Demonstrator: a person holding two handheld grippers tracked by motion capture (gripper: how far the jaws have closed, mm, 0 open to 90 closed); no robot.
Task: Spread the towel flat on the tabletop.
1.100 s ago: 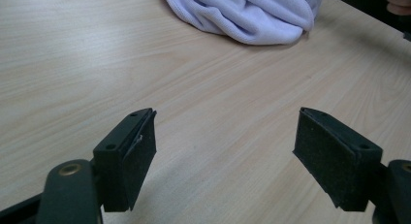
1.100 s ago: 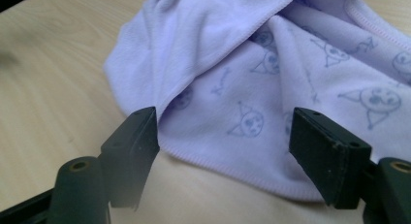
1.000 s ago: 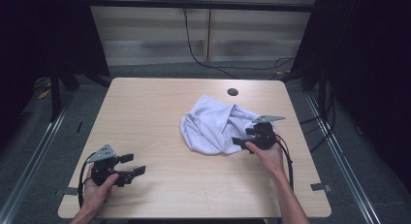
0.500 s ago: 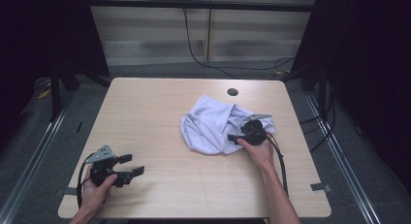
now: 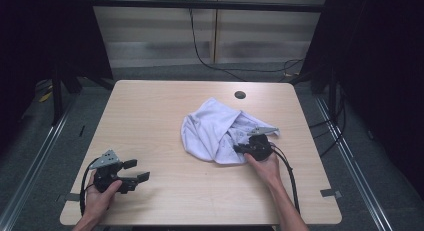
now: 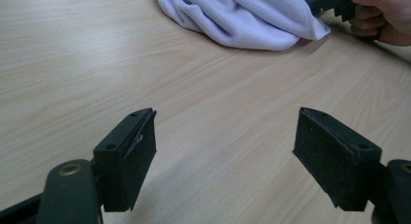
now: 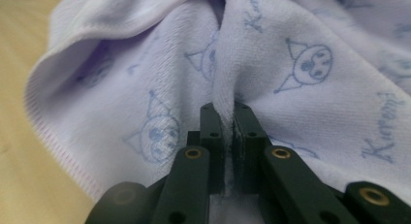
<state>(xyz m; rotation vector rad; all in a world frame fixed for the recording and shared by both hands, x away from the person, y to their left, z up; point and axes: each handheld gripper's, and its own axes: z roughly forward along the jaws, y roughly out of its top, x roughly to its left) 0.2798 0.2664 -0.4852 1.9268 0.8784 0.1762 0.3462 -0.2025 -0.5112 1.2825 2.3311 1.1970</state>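
A crumpled pale lilac towel printed with small cartoon faces lies right of the table's middle. My right gripper is at its near right edge. Its jaws have just been closing and now pinch a raised fold of the towel between the pads. At the table's near left corner my left gripper stands open, low over bare wood, with nothing between its fingers. The towel shows far off from it, with the other hand and gripper at its right end.
The light wooden table has a round cable hole at the back. Black cables trail from both grippers toward the near edge. Metal frame rails run along both sides, and a dark curtain closes the surroundings.
My right gripper has dropped and pushed left into the towel's edge, and its jaws have gone from wide apart to closed on a fold. The left hand has stayed where it was.
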